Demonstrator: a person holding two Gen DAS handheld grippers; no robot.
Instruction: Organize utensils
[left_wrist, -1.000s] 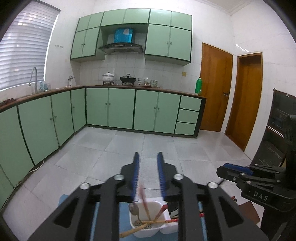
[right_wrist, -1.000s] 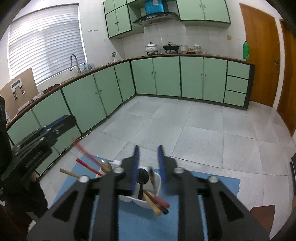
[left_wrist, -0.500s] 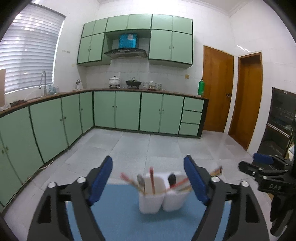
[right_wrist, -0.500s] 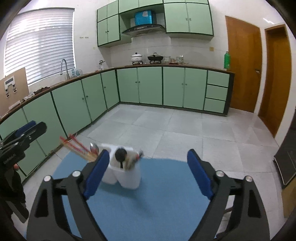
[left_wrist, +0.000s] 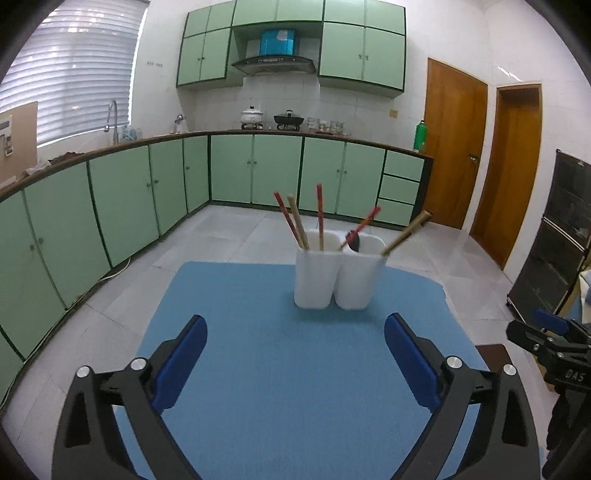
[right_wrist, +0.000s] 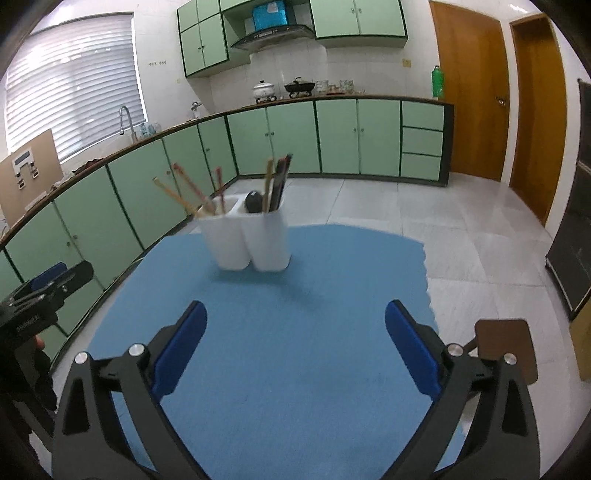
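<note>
A white two-compartment utensil holder (left_wrist: 338, 275) stands upright on a blue mat (left_wrist: 295, 369). It holds red and wooden chopsticks (left_wrist: 295, 221) and a dark spoon (left_wrist: 354, 240). It also shows in the right wrist view (right_wrist: 251, 240), with chopsticks (right_wrist: 184, 195) leaning out left. My left gripper (left_wrist: 295, 365) is open and empty, well back from the holder. My right gripper (right_wrist: 295, 354) is open and empty, also well back. Each gripper shows at the edge of the other's view: the right one (left_wrist: 550, 347), the left one (right_wrist: 40, 295).
The mat covers a table top above a grey tiled floor (left_wrist: 236, 236). Green cabinets (left_wrist: 110, 206) run along the left and back. A brown stool (right_wrist: 506, 347) stands by the table's right side. Wooden doors (left_wrist: 454, 147) are at the right.
Both grippers have opened wide and pulled back and down from above the holder. The holder now stands farther ahead, with the utensils inside it.
</note>
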